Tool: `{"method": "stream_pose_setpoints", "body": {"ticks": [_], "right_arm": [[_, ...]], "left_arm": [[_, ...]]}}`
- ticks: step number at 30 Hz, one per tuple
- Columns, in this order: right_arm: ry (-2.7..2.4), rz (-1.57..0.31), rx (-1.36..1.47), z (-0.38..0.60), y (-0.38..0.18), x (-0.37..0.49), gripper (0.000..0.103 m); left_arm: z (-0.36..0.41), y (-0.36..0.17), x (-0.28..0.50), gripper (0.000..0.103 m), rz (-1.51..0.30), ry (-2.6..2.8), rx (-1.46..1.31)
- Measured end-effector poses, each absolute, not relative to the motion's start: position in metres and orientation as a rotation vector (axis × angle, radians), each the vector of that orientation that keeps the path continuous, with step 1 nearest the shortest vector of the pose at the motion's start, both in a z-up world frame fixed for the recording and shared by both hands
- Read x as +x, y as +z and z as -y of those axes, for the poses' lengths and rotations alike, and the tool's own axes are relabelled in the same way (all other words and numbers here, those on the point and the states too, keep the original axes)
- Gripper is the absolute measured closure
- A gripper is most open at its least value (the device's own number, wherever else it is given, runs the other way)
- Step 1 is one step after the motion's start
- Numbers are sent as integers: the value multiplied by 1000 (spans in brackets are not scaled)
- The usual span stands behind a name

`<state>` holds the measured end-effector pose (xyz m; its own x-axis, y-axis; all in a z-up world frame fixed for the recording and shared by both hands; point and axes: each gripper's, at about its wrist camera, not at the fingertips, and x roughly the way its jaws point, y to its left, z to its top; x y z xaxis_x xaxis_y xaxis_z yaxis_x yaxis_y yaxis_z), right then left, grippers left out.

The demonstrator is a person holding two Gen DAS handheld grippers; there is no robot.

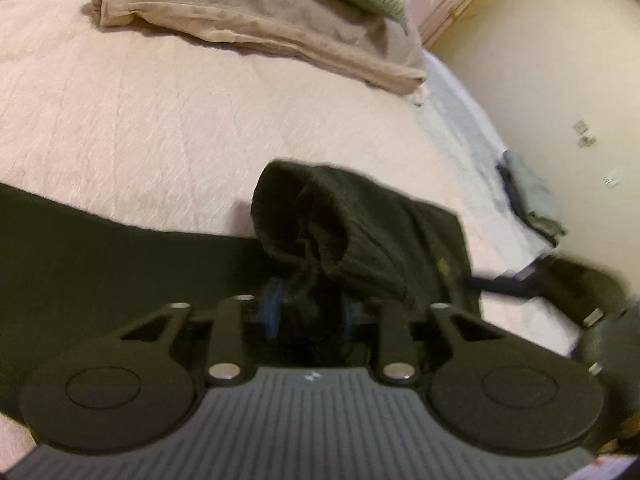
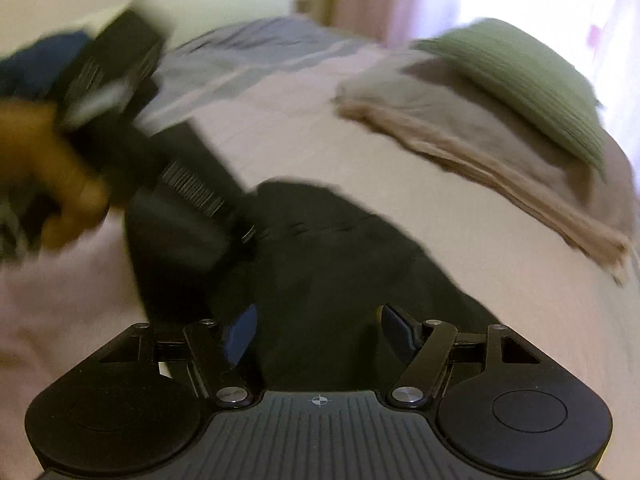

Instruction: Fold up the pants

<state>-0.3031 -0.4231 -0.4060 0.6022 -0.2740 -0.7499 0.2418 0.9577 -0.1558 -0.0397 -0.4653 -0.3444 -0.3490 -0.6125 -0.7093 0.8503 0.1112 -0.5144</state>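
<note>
the pants (image 1: 360, 236) are dark, almost black green, soft and ribbed at one bunched end that stands up in a hump on the pale pink bedspread (image 1: 140, 120); the rest lies flat, stretching off to the left. the left gripper (image 1: 310, 312) has its blue pads drawn close on a fold of that bunched cloth. the right gripper (image 2: 318, 332) stands with jaws apart over the dark fabric, gripping nothing. only the right wrist view shows the hand (image 2: 60, 176) carrying the left tool; only the left view shows a beige wall (image 1: 560, 60). a folded tan blanket (image 1: 256, 20) and green pillow (image 2: 520, 80) lie beyond.
</note>
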Motion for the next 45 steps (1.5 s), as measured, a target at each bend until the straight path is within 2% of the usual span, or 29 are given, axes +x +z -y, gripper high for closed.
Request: {"method": "stream_pose_setpoints", "body": {"ticks": [6,7,8,9,10,11,12,13,16,18,21,22,23,26,29,34,38,42,45], "right_arm": [[-266,-923,-236,408,-441,-277,38],[-269,-922,-245,409,-442,-276,55],[-285,-923,-236,412,-441,-276,79],[-296,-936,-201,417,-439,-277,83],[-307,-922,-144,425,-433,-281,95],[-335,-907,-114,430,-428,-286,98],[-366,-890,-85,435,-422,-293,98],[-388,-872,-46,440,-416,-299,99],[-444,-828,41,455,-401,-315,99],[-468,-801,89,461,-395,-322,99],[-516,-747,153,467,-385,-336,99],[-534,-728,185,471,-380,-343,99],[-550,-710,221,475,-373,-348,99],[-601,-655,295,483,-334,-362,100],[-645,-583,352,487,-276,-378,100],[-665,-423,442,472,-169,-407,100],[-601,-254,542,444,-101,-414,100],[-492,-50,686,414,-53,-432,100],[-477,75,739,402,-32,-462,100]], "left_arm": [[474,-337,-37,86,-1119,-1602,348],[471,-338,-37,86,-1119,-1591,347],[468,-339,-37,84,-1126,-1573,341],[464,-339,-37,79,-1133,-1548,332],[460,-339,-38,69,-1137,-1529,323],[456,-338,-39,62,-1140,-1517,316],[451,-337,-42,43,-1149,-1504,294],[449,-336,-43,33,-1165,-1500,273],[452,-342,-55,32,-1197,-1505,246],[461,-349,-62,35,-1194,-1468,268],[470,-354,-68,63,-1202,-1454,286],[469,-350,-68,82,-1186,-1460,291],[468,-343,-68,88,-1165,-1462,300],[464,-306,-59,91,-1102,-1521,321],[462,-243,-46,92,-945,-1609,392],[459,-99,5,92,-603,-1654,445],[455,42,30,92,-264,-1622,493],[462,155,0,92,37,-1659,542],[481,192,-57,92,153,-1735,612]]}}
